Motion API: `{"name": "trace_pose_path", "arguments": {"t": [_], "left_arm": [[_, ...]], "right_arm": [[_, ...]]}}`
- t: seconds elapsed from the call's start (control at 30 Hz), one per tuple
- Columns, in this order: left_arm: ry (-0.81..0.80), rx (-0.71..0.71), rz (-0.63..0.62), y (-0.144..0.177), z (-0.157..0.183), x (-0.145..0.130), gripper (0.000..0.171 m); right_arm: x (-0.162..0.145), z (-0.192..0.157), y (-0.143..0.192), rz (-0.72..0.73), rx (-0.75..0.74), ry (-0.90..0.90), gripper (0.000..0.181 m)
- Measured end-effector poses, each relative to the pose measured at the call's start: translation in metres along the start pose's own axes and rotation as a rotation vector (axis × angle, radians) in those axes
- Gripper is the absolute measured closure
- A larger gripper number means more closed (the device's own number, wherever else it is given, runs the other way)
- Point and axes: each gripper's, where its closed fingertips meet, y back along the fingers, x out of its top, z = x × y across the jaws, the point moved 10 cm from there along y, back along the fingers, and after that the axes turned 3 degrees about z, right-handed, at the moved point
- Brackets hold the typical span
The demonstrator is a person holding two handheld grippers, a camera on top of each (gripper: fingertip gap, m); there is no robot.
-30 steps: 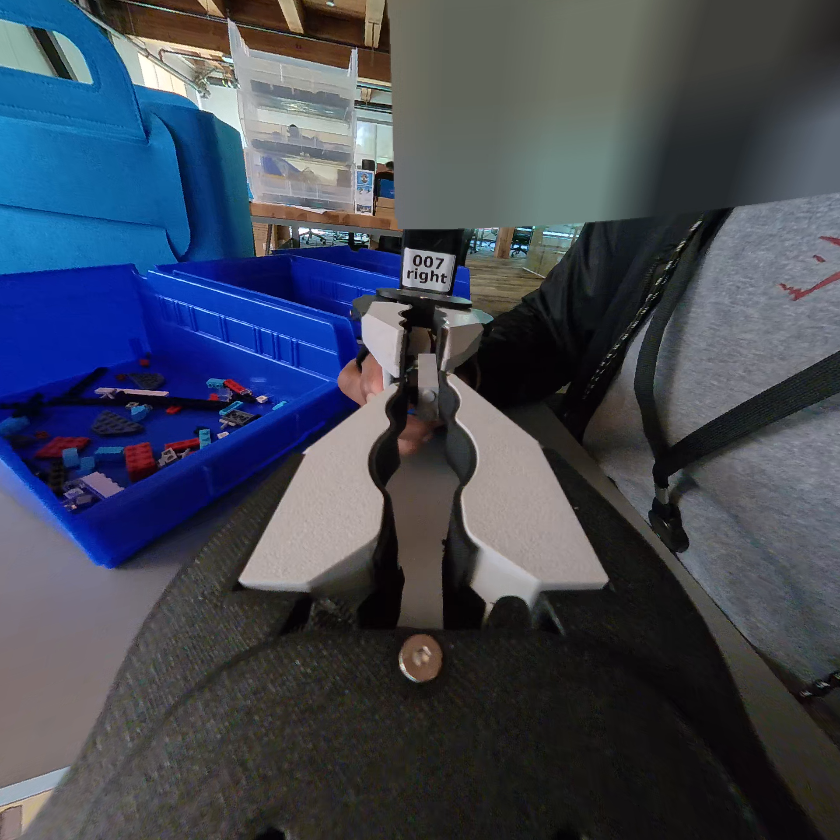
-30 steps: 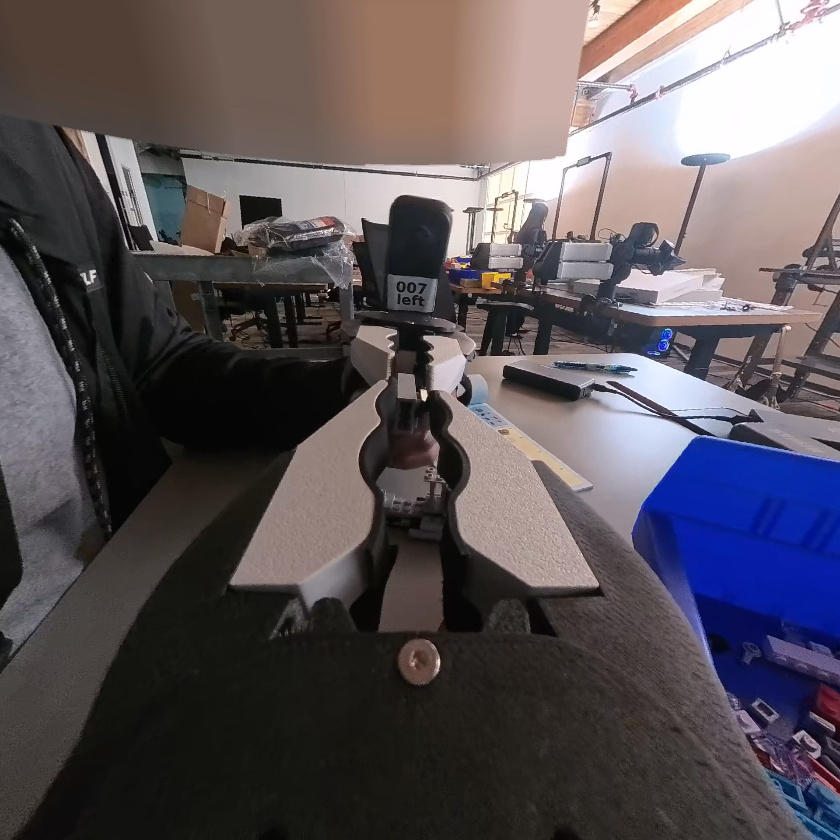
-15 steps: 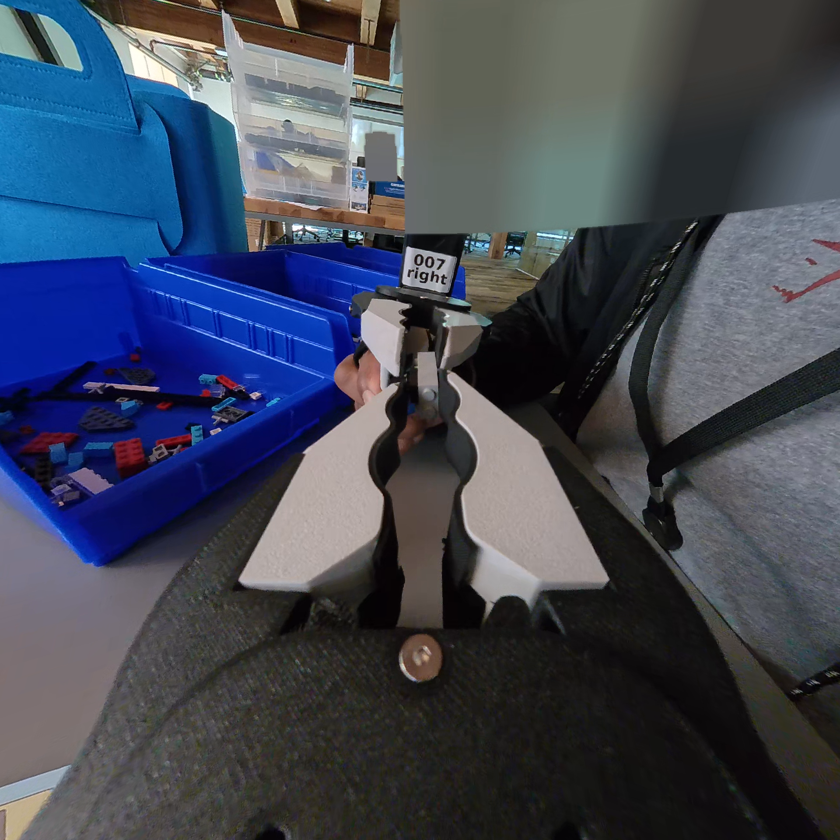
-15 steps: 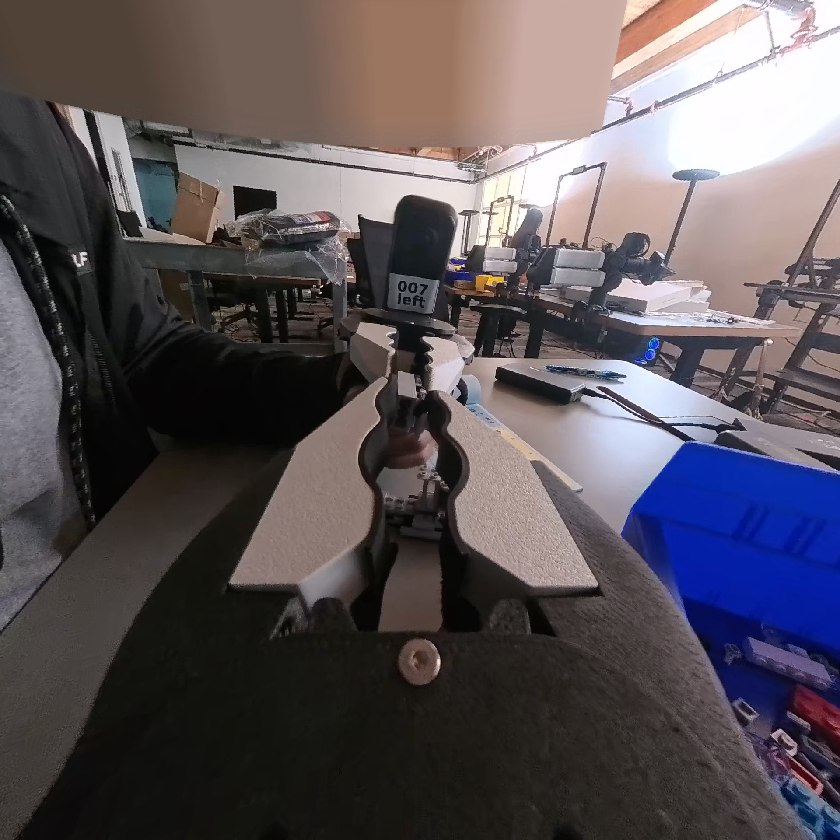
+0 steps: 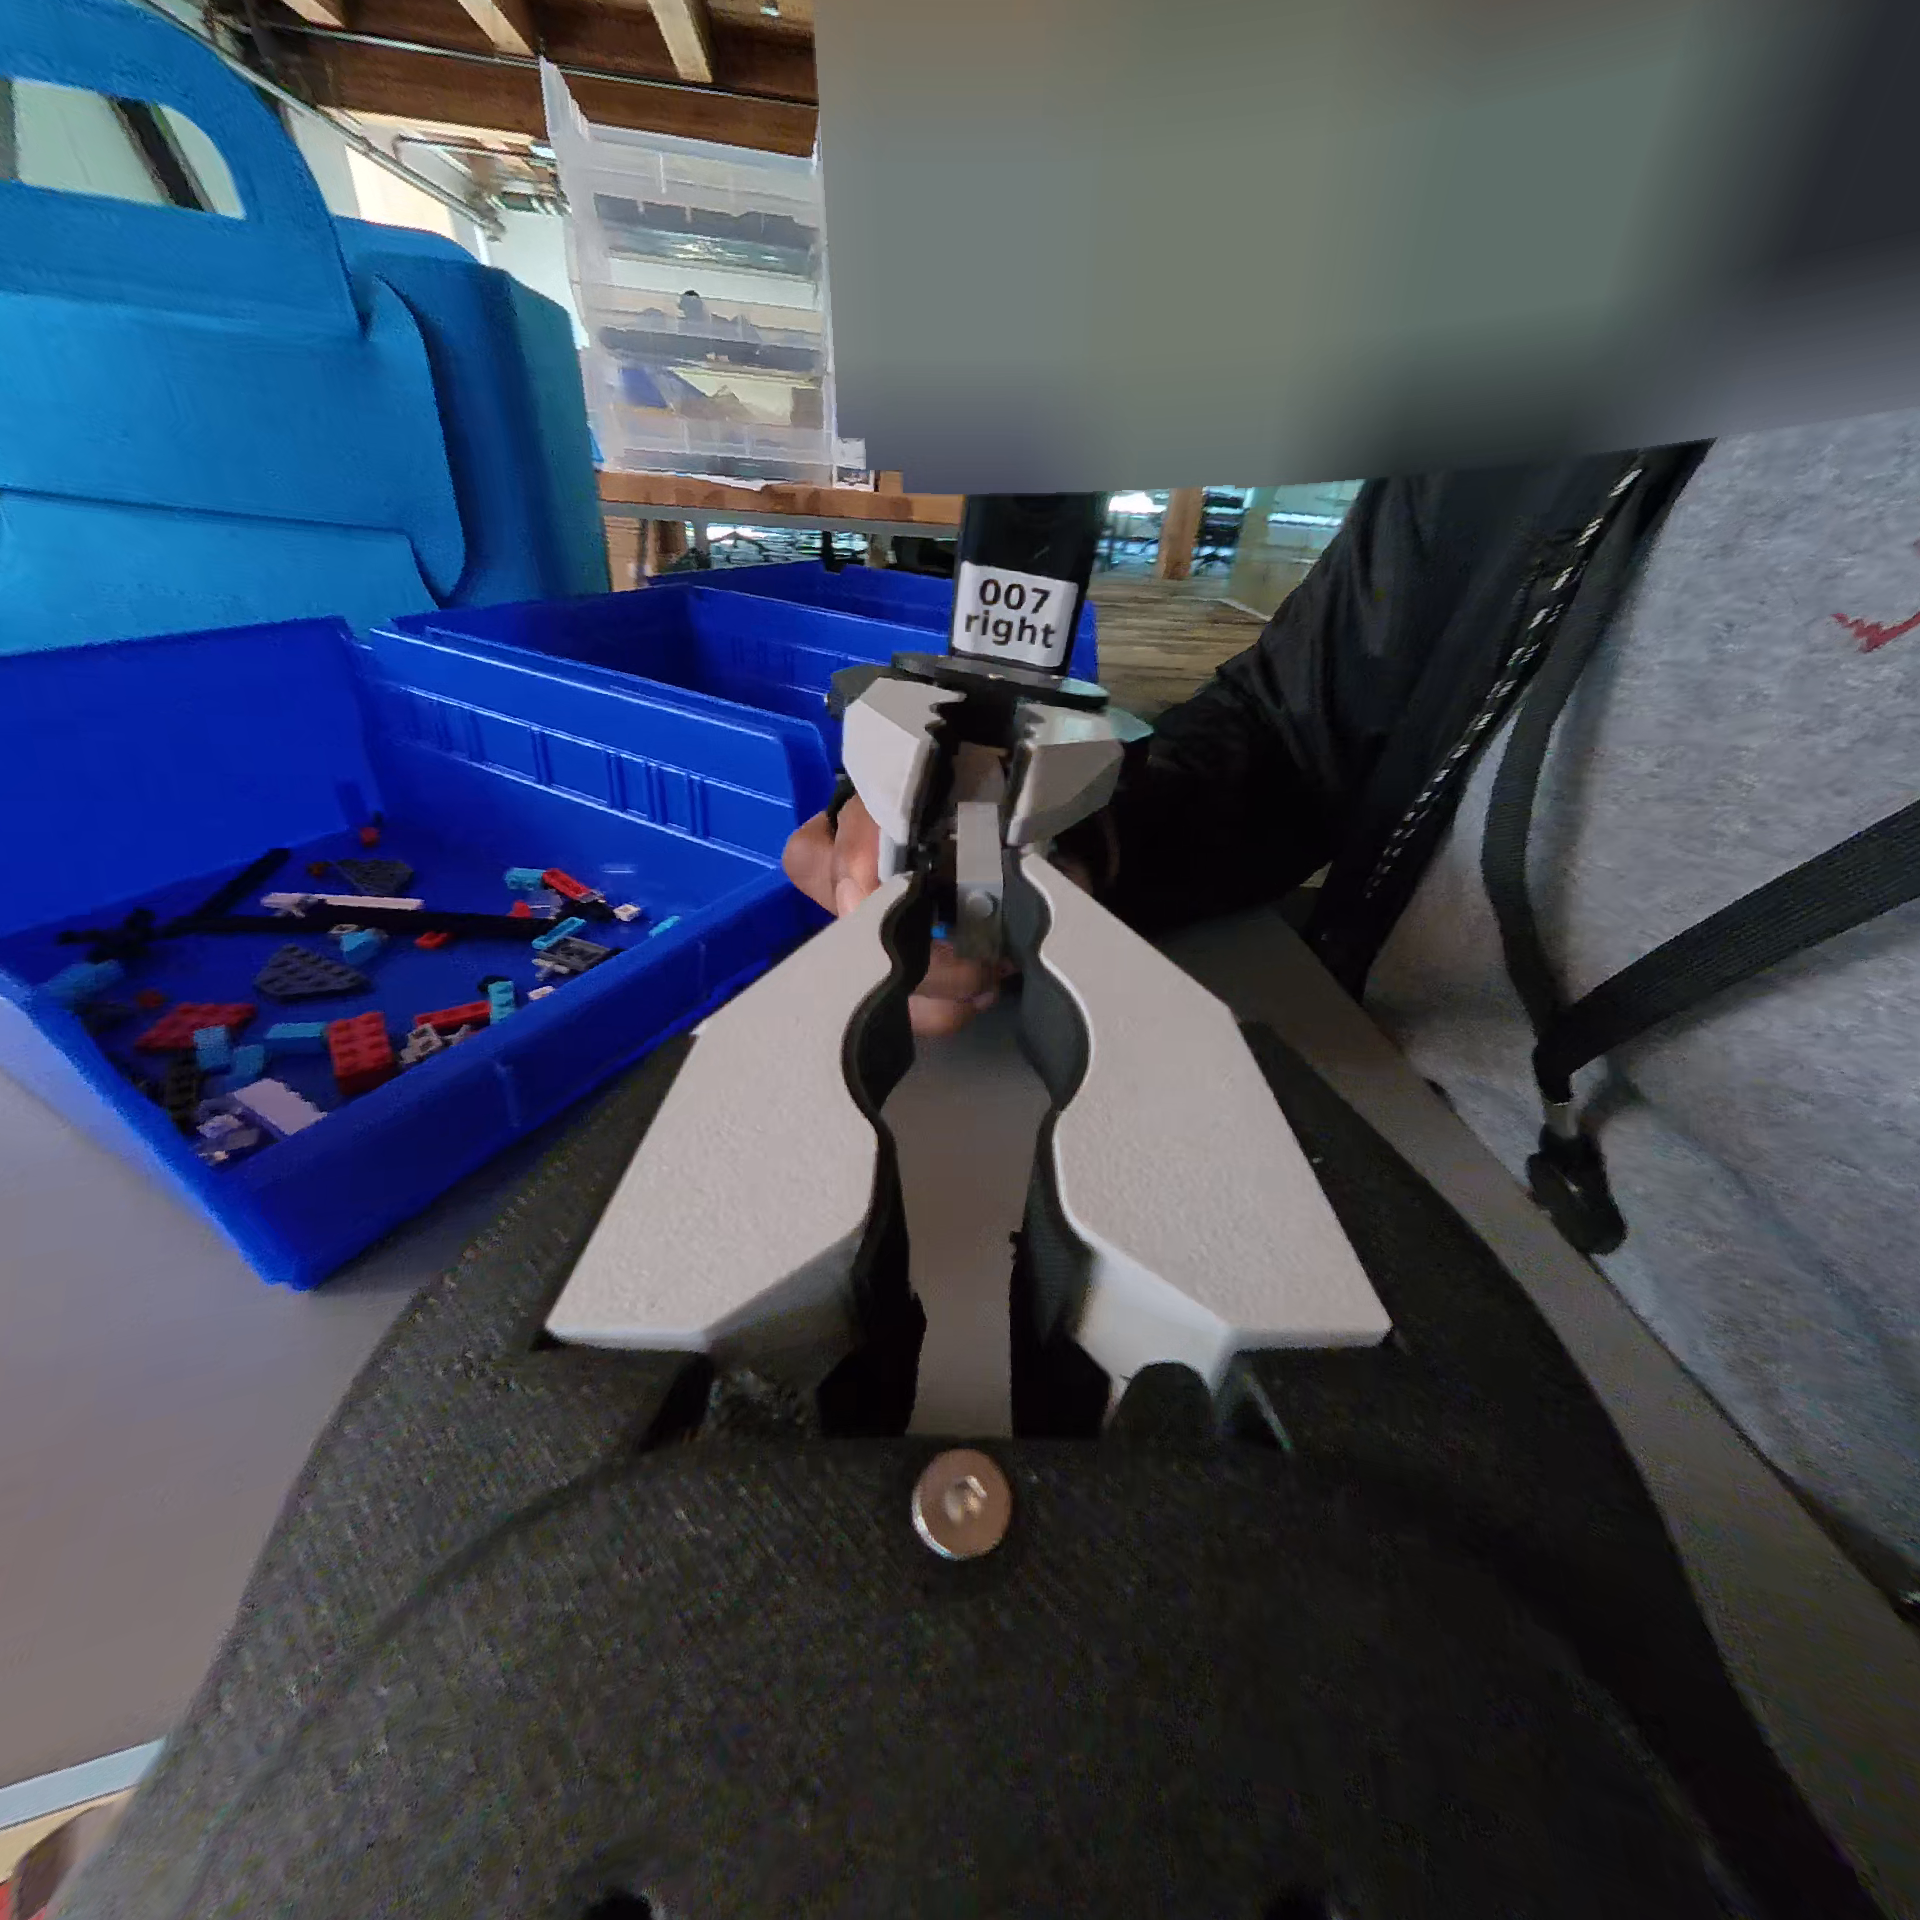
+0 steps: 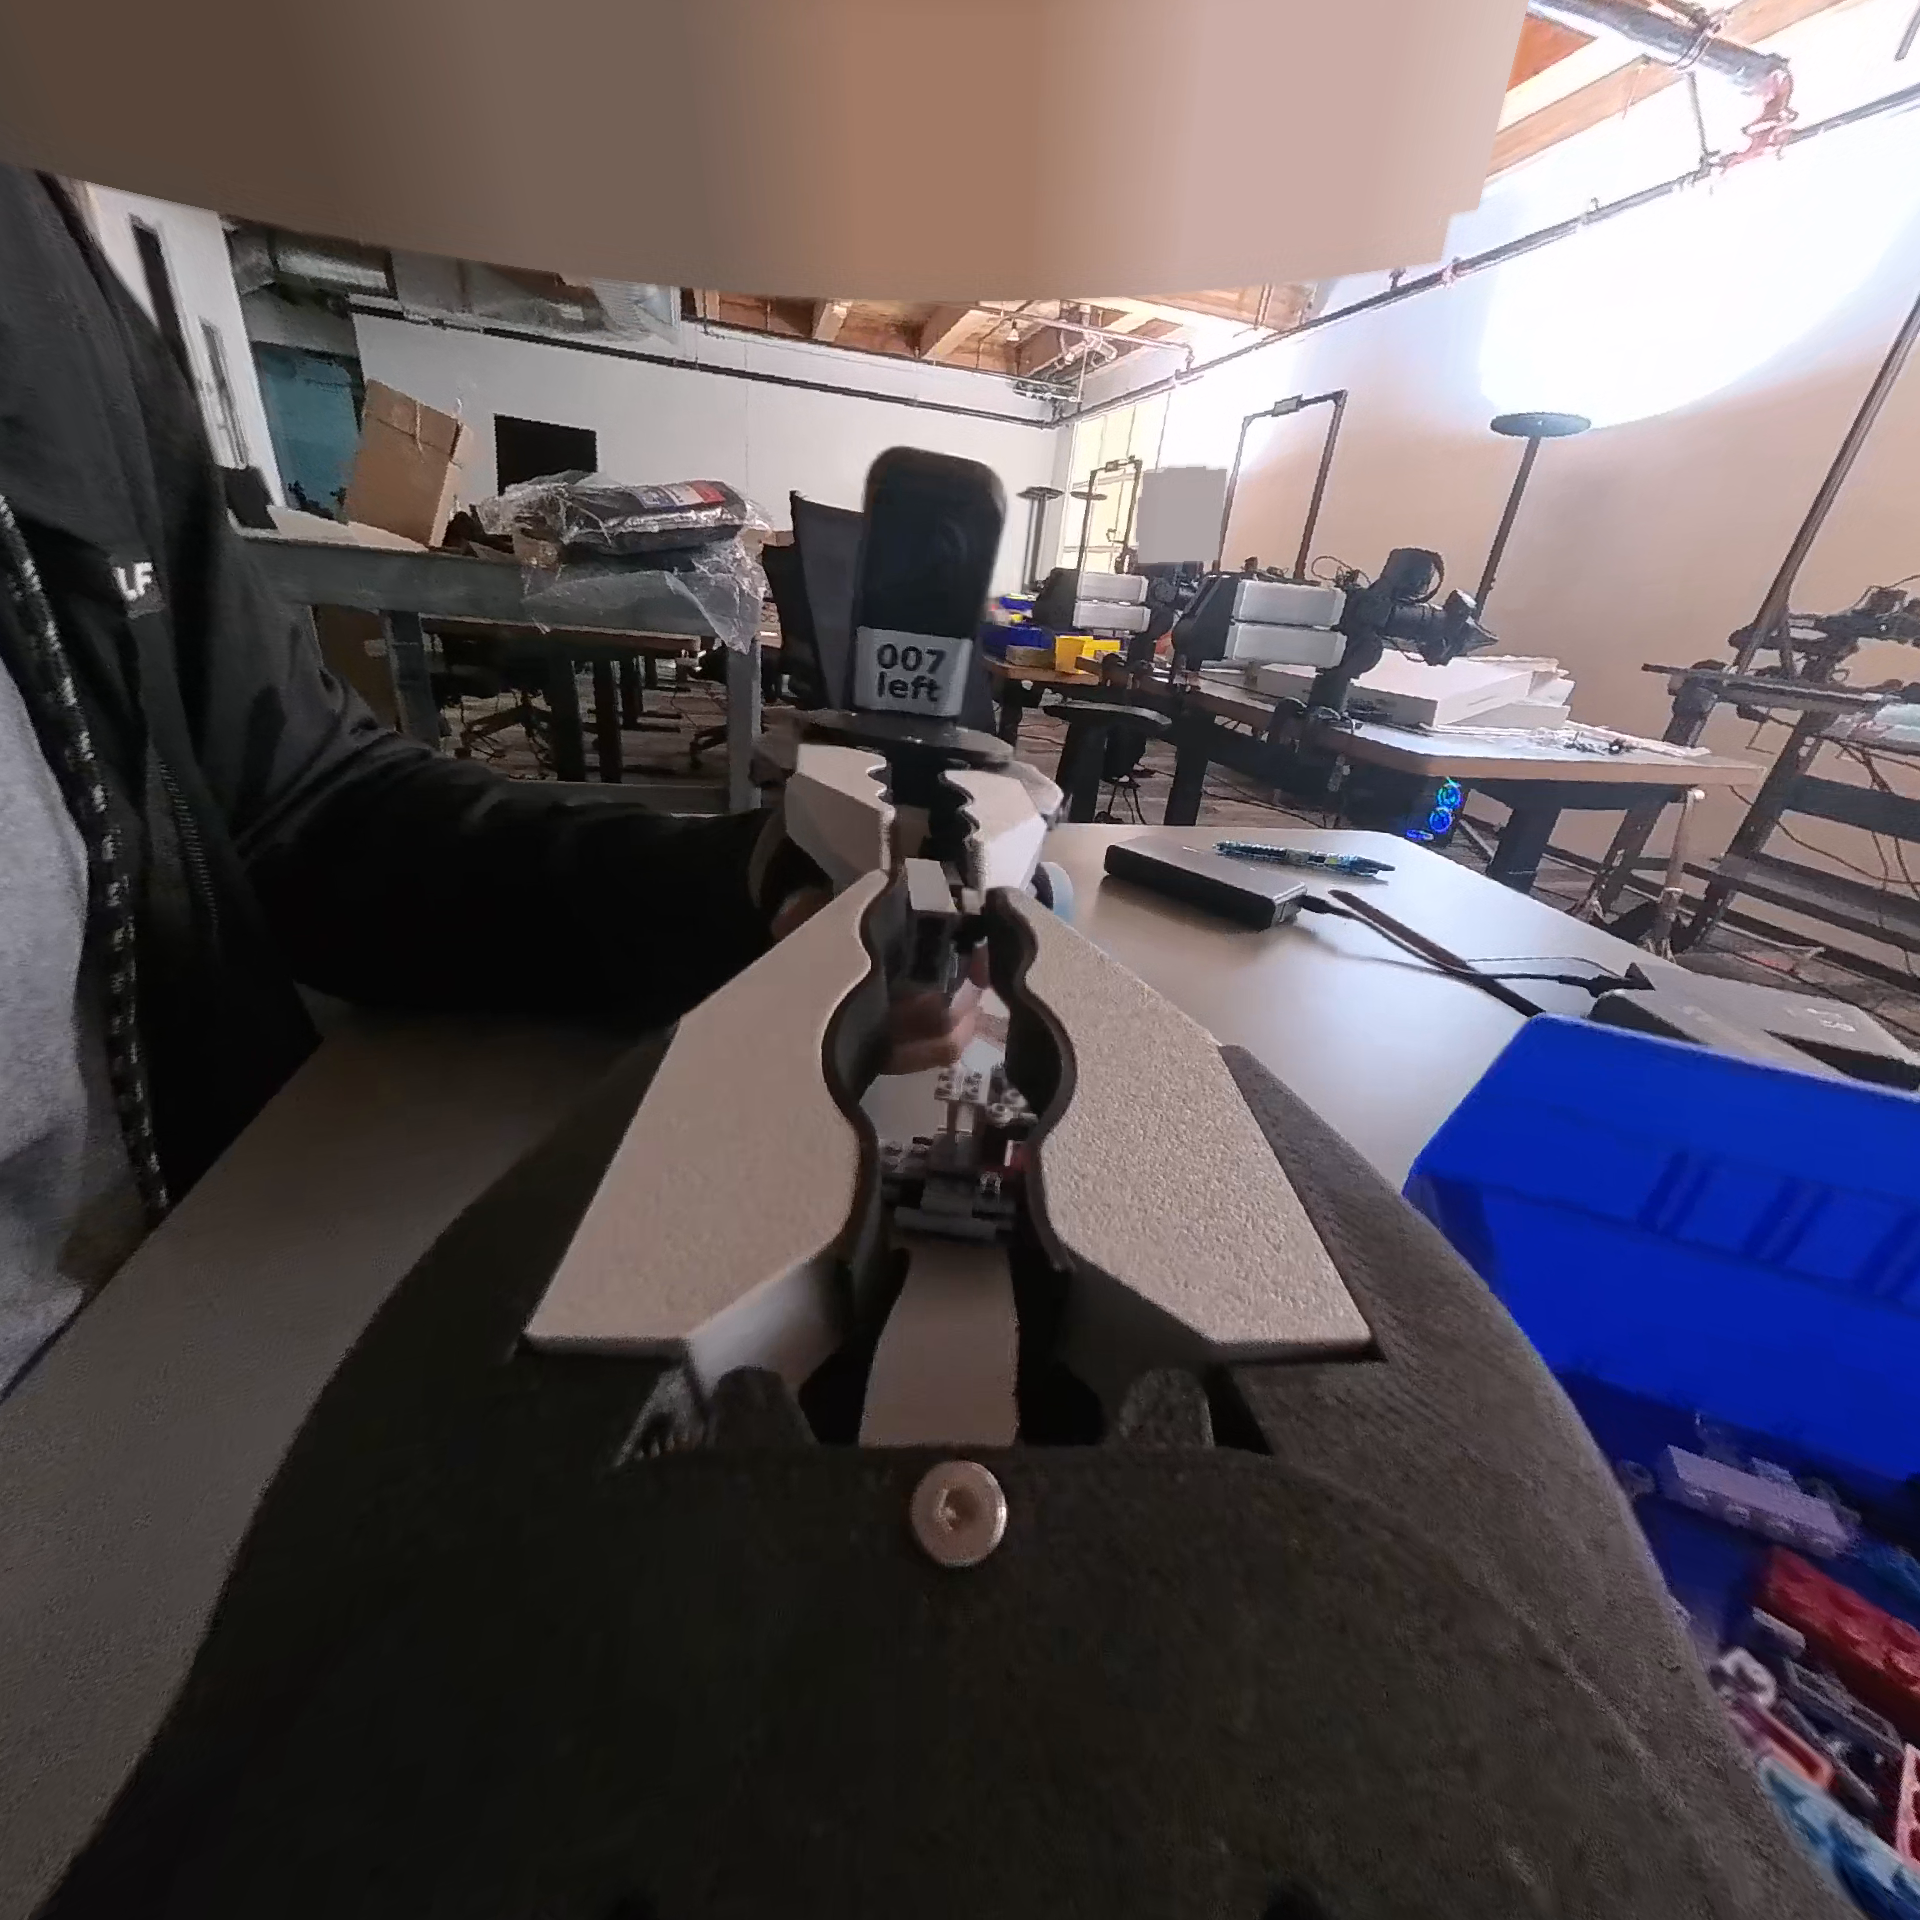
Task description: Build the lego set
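Observation:
My left gripper (image 5: 961,909) and right gripper (image 6: 935,920) face each other tip to tip above the grey table (image 5: 156,1403). The left one is shut on a small grey lego piece (image 5: 979,894) at its fingertips. The right gripper also shows in the left wrist view (image 5: 982,769), and the left gripper in the right wrist view (image 6: 925,800). The right one is shut on a grey lego assembly (image 6: 951,1174) that sits deep between its fingers and reaches toward the tips. Where the piece meets the assembly is mostly hidden by the fingers.
A blue bin (image 5: 520,1174) with several loose bricks (image 5: 353,1049) stands to the left of the left gripper; it shows at the right in the right wrist view (image 6: 1662,1195). The person's torso (image 5: 1714,935) is close by. A black power bank (image 6: 1205,883) lies on the table. The tips of both grippers are at nearly the same place.
Both grippers stay shut and tip to tip. The pair has shifted slightly, so the bin and background sit a little differently in both views.

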Motion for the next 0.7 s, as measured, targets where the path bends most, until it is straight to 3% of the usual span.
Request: {"name": "trace_pose_path", "arguments": {"t": [0.2,0.43,0.7], "left_arm": [[-0.097,0.046,0.013,0.004,0.002,0.004,0.158],[-0.112,0.123,-0.011,0.012,-0.004,0.006,0.158],[-0.190,0.245,-0.083,0.037,-0.011,0.012,0.158]], "right_arm": [[0.004,0.010,0.004,0.029,-0.016,-0.142,0.146],[0.004,0.015,0.006,-0.016,-0.068,-0.177,0.145],[-0.021,0.026,0.004,-0.240,-0.244,-0.249,0.146]]}}
